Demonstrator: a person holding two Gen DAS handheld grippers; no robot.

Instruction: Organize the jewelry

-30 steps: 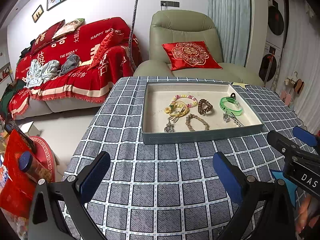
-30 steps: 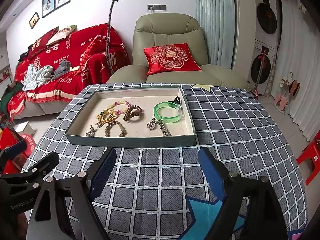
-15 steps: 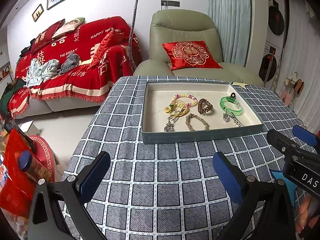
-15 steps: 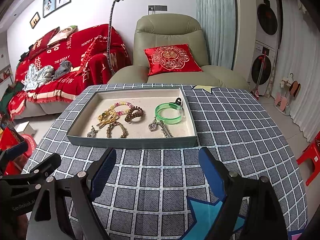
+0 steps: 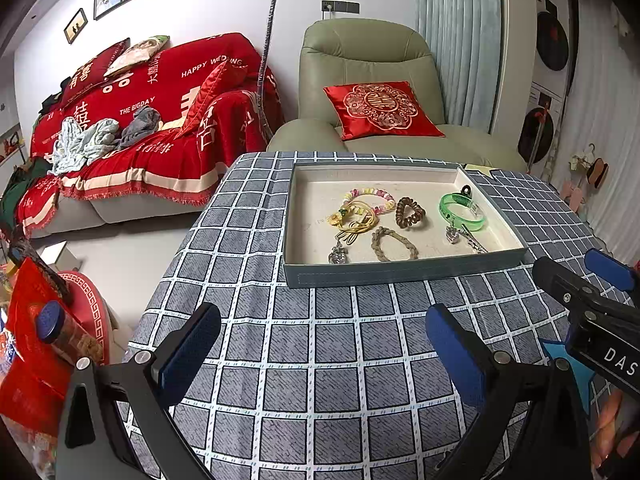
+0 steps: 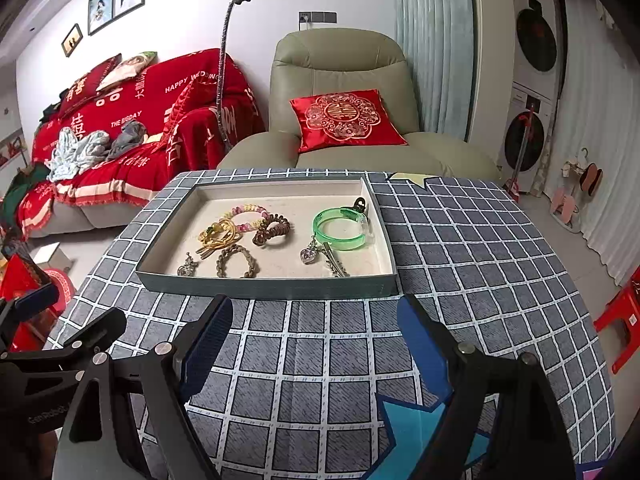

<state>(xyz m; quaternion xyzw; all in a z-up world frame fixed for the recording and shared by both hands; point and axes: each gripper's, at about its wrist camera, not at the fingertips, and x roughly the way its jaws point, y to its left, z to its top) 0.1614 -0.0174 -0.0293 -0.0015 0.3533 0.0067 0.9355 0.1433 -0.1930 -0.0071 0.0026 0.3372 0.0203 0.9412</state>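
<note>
Little had shifted since the earlier frames: both grippers, left and right, hovered with fingers wide over the tabletop, jewelry lying loosely in the tray; any grasp should isolate one piece.

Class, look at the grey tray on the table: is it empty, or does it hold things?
Not empty. The tray holds a green bangle, a brown coil hair tie and other bracelets and charms.
</note>
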